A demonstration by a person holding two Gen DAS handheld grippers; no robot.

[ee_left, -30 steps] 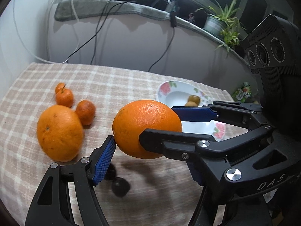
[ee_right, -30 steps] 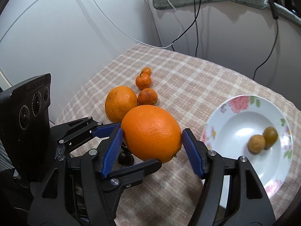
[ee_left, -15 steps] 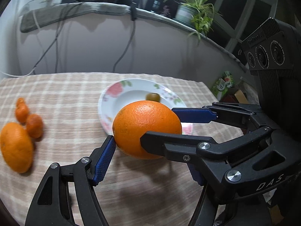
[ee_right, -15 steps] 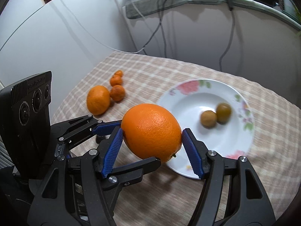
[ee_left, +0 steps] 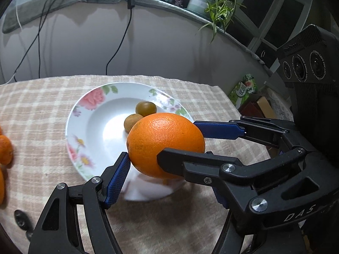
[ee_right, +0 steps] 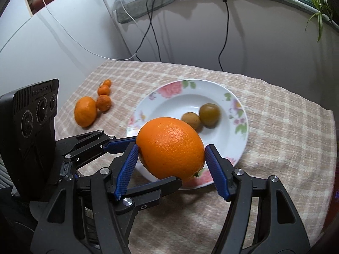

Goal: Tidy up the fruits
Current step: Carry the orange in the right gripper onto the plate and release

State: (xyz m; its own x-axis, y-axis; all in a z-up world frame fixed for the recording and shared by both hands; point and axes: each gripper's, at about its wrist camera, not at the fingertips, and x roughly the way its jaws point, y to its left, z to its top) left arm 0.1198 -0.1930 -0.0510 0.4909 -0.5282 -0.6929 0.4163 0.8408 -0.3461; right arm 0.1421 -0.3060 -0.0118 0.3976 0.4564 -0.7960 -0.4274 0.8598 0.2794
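Orange (ee_right: 172,148) pinched between both grippers' jaws, left (ee_left: 164,146) and right (ee_right: 170,165), above plate (ee_right: 233,139) rim.

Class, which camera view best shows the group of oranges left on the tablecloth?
The right wrist view: all four loose oranges sit clearly beside the plate. The left wrist view catches only slivers of them at its left edge.

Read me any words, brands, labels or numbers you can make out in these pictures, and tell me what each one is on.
"DAS": raised letters on the black body of the right gripper in the left wrist view; anything after them is cut off.
Embossed lettering on the black camera block in the right wrist view: too faint to read.
Print on the green packet beyond the table: too small to read.
The large orange and the floral white plate carry no text.
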